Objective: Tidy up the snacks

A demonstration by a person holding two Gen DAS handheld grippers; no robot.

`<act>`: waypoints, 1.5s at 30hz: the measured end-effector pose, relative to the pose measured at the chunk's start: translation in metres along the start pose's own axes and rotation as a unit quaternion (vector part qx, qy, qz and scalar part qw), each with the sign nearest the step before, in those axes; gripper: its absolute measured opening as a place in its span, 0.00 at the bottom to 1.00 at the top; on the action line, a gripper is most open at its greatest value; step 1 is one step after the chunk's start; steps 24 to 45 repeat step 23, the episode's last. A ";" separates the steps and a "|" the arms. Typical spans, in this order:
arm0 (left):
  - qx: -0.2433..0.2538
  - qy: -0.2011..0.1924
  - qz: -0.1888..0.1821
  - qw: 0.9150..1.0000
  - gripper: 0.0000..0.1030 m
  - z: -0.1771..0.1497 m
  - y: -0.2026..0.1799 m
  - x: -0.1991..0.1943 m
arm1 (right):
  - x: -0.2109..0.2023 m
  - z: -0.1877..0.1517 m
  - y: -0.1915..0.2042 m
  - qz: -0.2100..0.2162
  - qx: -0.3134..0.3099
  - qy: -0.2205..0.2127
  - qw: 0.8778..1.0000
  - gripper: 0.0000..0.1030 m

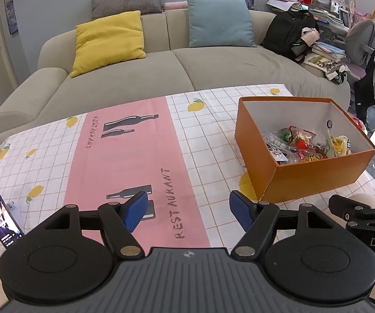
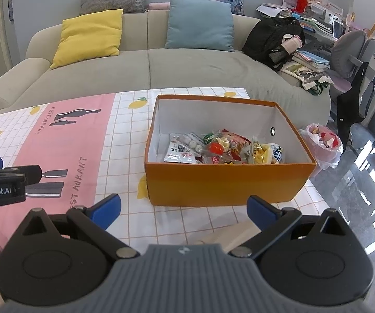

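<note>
A: On the far left, only the left wrist view shows a phone (image 1: 0, 214) propped at the worktop (image 1: 205, 140) edge. The left tool (image 1: 188, 210) is spread, nothing between its pads.

B: Only the right wrist view catches the pink bin bag (image 2: 322, 144) on the floor. The right tool (image 2: 185, 208) is spread too, empty.

A: The snacks (image 2: 224, 148) all lie inside the orange box (image 2: 224, 182), on the worktop's right. The pink runner (image 1: 132, 161) to its left is bare.

An orange cardboard box (image 2: 224, 185) is white inside; the bench's cloth (image 1: 208, 140) shows white checks, yellow lemons and a pink band with dark bottles.
</note>
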State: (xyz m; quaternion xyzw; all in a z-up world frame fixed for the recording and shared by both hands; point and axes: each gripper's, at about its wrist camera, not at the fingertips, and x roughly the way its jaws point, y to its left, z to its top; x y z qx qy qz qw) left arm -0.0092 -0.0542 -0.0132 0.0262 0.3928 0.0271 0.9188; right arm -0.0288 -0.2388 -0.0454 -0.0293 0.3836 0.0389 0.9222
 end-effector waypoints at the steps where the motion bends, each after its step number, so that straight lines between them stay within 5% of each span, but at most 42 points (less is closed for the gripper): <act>1: 0.002 -0.001 0.000 1.000 0.81 0.000 -0.001 0.000 | 0.000 0.000 0.000 0.000 0.001 0.001 1.000 0.97; 45: 0.003 -0.008 -0.003 1.000 0.81 -0.002 -0.003 -0.004 | 0.004 -0.001 -0.001 0.003 0.004 0.014 1.000 0.97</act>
